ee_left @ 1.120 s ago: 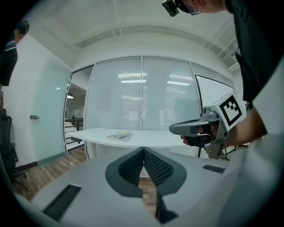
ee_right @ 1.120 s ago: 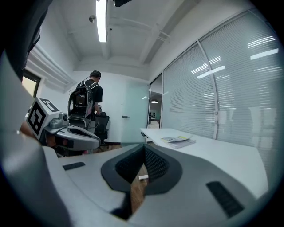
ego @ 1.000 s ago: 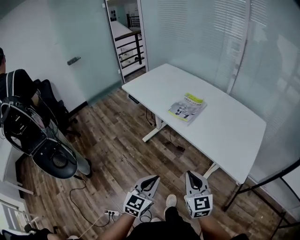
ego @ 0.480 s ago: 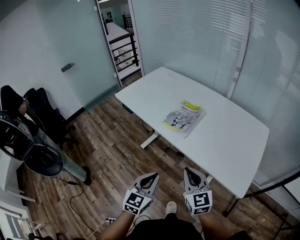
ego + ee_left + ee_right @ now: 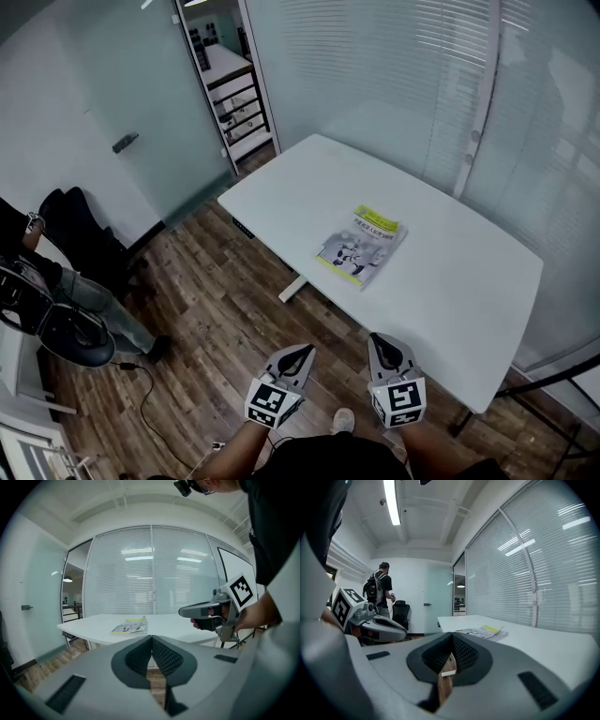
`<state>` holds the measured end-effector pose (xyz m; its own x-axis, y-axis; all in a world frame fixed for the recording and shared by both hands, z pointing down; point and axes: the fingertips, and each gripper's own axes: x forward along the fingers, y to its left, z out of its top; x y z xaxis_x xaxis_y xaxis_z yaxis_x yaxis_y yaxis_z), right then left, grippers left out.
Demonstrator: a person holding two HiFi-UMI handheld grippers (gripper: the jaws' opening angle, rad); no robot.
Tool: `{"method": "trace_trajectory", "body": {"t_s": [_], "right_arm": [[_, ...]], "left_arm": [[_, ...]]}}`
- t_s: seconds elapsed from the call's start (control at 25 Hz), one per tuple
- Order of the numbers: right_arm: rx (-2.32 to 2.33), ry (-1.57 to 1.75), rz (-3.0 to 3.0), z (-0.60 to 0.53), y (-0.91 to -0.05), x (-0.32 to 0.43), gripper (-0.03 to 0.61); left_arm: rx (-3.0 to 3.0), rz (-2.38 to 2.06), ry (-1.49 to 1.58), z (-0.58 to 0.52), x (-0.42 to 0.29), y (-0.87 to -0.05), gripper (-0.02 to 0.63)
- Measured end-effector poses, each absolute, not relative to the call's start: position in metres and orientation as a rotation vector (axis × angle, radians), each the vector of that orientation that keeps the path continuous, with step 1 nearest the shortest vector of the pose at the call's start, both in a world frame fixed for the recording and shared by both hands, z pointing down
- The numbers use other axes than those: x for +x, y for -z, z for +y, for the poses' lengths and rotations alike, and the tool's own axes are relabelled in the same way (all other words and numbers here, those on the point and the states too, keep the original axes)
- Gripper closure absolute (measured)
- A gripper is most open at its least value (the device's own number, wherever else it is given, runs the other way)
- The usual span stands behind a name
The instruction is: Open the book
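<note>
Book [image 5: 362, 246], a thin closed paperback with a grey illustrated cover and a yellow-green band along one edge, is lying flat on the white rectangular desk [image 5: 450, 291]. It is sitting at the centre of the head view, nearer the desk edge that faces the lower left of the frame. In the left gripper view the book [image 5: 130, 627] is showing left of centre on the desk top, and in the right gripper view it [image 5: 483, 631] is showing right of centre.

Both grippers are hanging at the bottom of the head view, over the brown wooden plank floor [image 5: 216, 319] and well apart from the book. The grey left gripper [image 5: 307, 351] is pointing toward the desk with its jaws pressed together and nothing between them, the black ribbed pads meeting in its own view [image 5: 151, 640]. The grey right gripper [image 5: 374, 338] is sitting just beside it, near the desk's lower edge, and its jaws are likewise closed on nothing [image 5: 452, 638].

At the left edge of the head view a black office chair [image 5: 80, 230] is standing by the wall. A person wearing a black backpack [image 5: 379, 592] is standing in the left half of the right gripper view.
</note>
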<state>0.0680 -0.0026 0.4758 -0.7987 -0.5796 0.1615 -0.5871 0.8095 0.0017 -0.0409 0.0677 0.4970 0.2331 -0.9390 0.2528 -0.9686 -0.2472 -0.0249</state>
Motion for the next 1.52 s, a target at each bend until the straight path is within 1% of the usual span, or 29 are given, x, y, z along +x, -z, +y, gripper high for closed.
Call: {"method": "trace_trajectory", "body": {"t_s": [0.6, 0.84, 1.04, 1.36, 1.52], "right_arm": [[0.896, -0.065, -2.816, -0.061, -0.481, 0.085, 0.572], [0.848, -0.377, -2.831, -0.084, -0.490, 0.070, 0.571], [0.945, -0.357, -2.791, -0.103, -0.497, 0.052, 0.572], [1.172, -0.433, -2.676, -0.155, -0.509, 0.030, 0.572], [1.244, -0.340, -2.624, -0.175, -0.507, 0.018, 0.572]], "left_arm": [[2.407, -1.823, -0.393, 0.005, -0.038, -0.493, 0.601], [2.463, -1.763, -0.410, -0.028, -0.037, -0.496, 0.601], [2.534, -1.687, -0.439, -0.053, -0.050, -0.498, 0.601], [2.588, -1.473, -0.458, -0.109, -0.074, -0.526, 0.601], [2.685, -1.337, -0.507, -0.134, -0.079, -0.525, 0.601]]}}
